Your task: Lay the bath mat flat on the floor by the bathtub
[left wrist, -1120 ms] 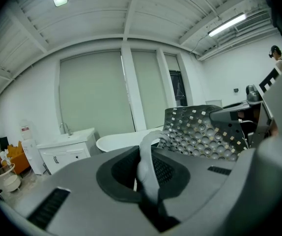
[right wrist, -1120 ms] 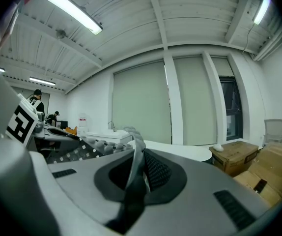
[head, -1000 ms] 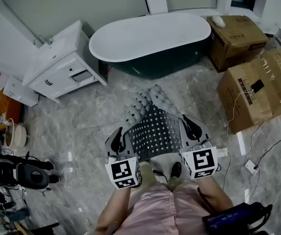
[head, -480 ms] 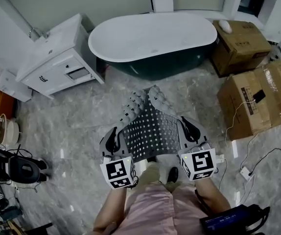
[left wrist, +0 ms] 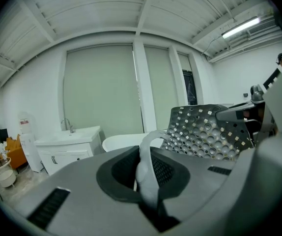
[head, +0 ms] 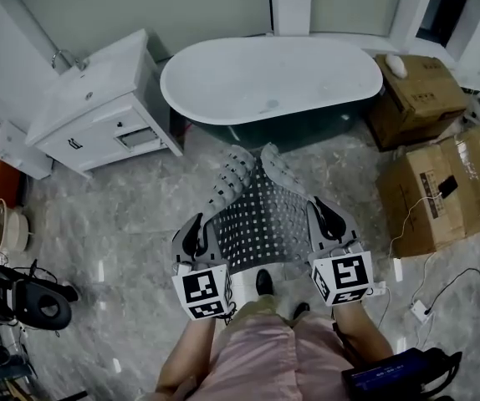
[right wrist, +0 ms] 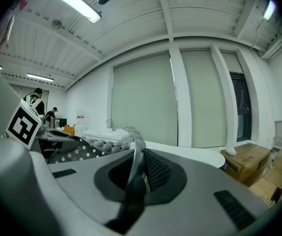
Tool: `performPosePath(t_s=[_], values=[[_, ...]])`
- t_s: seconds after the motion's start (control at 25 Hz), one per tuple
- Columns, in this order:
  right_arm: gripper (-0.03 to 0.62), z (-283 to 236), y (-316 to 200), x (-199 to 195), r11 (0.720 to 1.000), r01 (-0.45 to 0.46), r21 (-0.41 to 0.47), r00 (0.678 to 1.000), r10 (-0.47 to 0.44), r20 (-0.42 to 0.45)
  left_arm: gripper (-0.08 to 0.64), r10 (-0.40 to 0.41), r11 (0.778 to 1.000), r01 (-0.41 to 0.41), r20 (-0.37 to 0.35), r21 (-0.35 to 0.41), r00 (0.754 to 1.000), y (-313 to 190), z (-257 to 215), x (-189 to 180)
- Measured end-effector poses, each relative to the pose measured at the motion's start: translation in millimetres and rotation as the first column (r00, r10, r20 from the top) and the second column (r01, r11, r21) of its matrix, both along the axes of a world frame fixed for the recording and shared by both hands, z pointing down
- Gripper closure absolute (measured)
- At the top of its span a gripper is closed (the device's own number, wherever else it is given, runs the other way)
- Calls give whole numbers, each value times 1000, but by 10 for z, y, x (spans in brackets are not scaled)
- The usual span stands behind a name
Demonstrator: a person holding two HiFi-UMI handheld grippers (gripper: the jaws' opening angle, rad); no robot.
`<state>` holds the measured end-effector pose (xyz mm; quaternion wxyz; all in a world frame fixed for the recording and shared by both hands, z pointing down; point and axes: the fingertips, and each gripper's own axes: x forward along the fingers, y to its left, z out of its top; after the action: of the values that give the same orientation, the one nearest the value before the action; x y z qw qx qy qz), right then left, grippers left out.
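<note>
My left tool (head: 194, 241) and right tool (head: 328, 224) each pinch a near corner of the grey perforated rubber bath mat (head: 261, 215), holding it above the grey marble floor (head: 140, 215). It sits short of the white oval bathtub (head: 273, 78), so lowering and flattening it are left to do.

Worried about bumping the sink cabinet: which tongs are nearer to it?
Left. The left tongs grip the mat edge facing the sink cabinet; the right tongs grip the opposite edge, nearer the cardboard boxes.

One bath mat (head: 261, 215), one bathtub (head: 273, 78), two boxes (head: 416, 90) (head: 441, 186), two hand-held grippers (head: 195, 239) (head: 327, 220)
</note>
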<state>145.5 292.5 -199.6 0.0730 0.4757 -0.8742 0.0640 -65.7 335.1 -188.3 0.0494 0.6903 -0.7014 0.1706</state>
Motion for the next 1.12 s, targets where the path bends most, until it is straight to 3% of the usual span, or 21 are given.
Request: performPosePath(t_s=[0.32,0.64,1.12], values=[[565,-173,-263,-403,999,-18,45,1000,18,-2,522,29,999,-29,-5,45,1000,-358,-102,-392],[565,-203,-514,-331,996,-70,56,997,71,-8,522,48,998,-47,-24,40,999,-628,-31,-477],[565,-4,-1166,-296,999,-48,-2,999,48,14,522,27,1000,-27,-3,-14,1000,-1242,83,-431]])
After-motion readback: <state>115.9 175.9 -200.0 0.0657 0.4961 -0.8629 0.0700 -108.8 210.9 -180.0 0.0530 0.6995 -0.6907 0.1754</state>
